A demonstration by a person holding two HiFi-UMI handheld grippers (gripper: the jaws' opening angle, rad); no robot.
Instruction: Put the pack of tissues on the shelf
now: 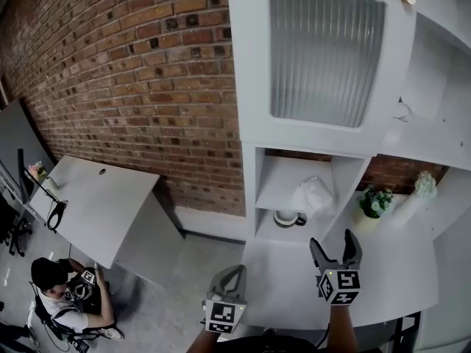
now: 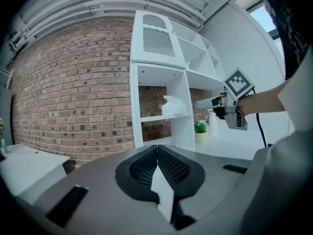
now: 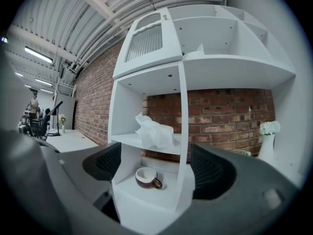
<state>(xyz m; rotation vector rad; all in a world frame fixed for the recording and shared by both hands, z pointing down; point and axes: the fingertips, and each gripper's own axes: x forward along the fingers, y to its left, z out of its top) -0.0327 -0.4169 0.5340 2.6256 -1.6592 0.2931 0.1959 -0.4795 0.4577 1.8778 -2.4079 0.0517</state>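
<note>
The white pack of tissues [image 1: 313, 195] [image 3: 153, 131] [image 2: 173, 105] lies on the middle shelf [image 1: 283, 186] [image 3: 128, 140] of the white cabinet, apart from both grippers. My right gripper [image 1: 335, 248] [image 3: 155, 168] hangs in front of the shelf over the counter, its jaws wide open with nothing between them. My left gripper [image 1: 228, 279] [image 2: 157, 163] is lower and to the left, its jaws shut together and empty. The left gripper view shows the right gripper [image 2: 215, 103] reaching toward the shelf.
A brown and white cup [image 1: 287, 218] [image 3: 147, 177] stands in the compartment below the tissues. A small potted plant [image 1: 374, 203] and a white vase of flowers [image 1: 423, 185] sit on the counter [image 1: 397, 263] at the right. A glass-front cabinet door [image 1: 324, 50] hangs above. A person [image 1: 62, 300] sits on the floor at lower left.
</note>
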